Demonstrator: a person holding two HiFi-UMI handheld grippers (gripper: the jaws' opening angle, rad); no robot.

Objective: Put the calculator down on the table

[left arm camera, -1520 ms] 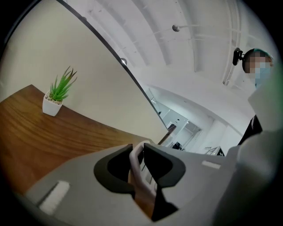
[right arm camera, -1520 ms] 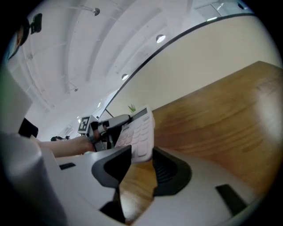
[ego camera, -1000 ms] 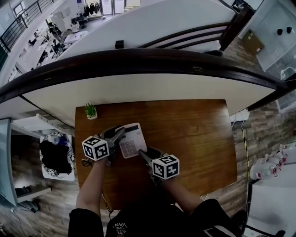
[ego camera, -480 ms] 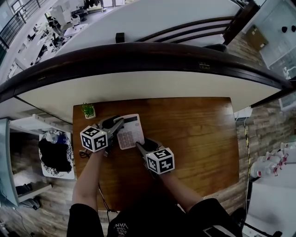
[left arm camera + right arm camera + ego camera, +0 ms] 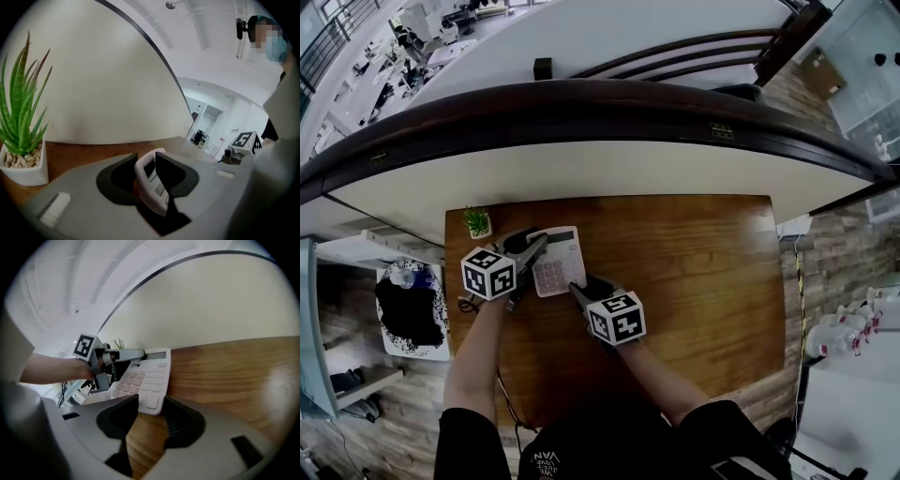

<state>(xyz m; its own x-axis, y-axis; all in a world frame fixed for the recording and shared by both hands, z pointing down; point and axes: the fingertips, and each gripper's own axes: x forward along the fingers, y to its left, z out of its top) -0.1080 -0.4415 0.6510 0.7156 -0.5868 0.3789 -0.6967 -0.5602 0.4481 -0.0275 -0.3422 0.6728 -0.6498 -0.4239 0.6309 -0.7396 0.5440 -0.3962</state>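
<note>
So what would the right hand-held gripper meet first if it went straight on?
Probably the calculator's near edge, ahead between the right hand-held gripper's open jaws; angled downward, it might touch the table first.

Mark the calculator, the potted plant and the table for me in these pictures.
calculator [image 5: 555, 272]: head view, on its keypad.
potted plant [image 5: 19, 122]: left gripper view, on its green leaves.
table [image 5: 694, 272]: head view, on bare wood to the right of the calculator.
</note>
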